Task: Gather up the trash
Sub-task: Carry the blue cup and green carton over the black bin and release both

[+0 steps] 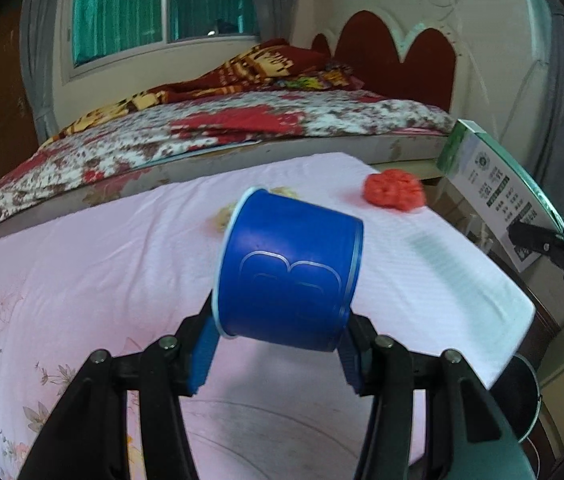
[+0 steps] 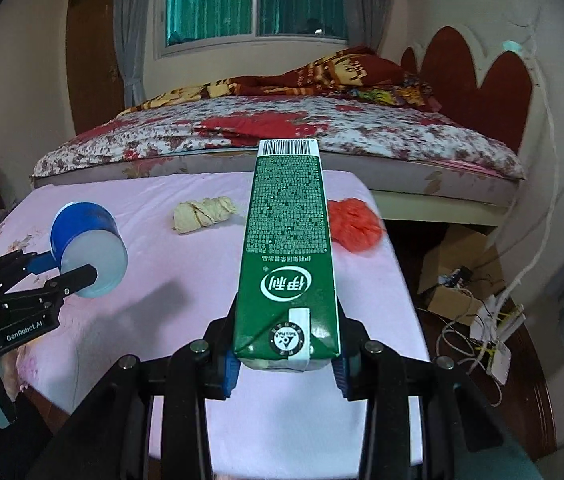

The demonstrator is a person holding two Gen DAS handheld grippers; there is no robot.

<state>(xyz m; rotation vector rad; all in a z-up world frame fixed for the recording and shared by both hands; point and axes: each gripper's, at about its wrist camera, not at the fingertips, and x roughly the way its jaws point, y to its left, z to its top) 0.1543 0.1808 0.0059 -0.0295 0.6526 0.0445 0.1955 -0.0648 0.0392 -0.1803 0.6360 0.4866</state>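
My left gripper (image 1: 278,354) is shut on a blue paper cup (image 1: 289,268), which lies on its side above the pink-covered table (image 1: 82,264); the right wrist view shows the same left gripper (image 2: 64,270) and cup (image 2: 88,242) at the left. My right gripper (image 2: 285,368) is shut on a tall green milk carton (image 2: 287,248), held lengthwise and pointing away. The carton (image 1: 493,184) and the right gripper (image 1: 549,244) appear at the right edge of the left wrist view. On the table lie a crumpled beige paper wad (image 2: 204,212) and a crumpled red wad (image 2: 353,222), also seen as the red wad (image 1: 395,188).
A bed with a floral cover (image 2: 282,128) stands behind the table, under a window (image 2: 250,0). To the right of the table, on the floor, are a cardboard box (image 2: 457,272) and tangled cables (image 2: 481,344). A dark round bin rim (image 1: 529,396) shows at the table's right corner.
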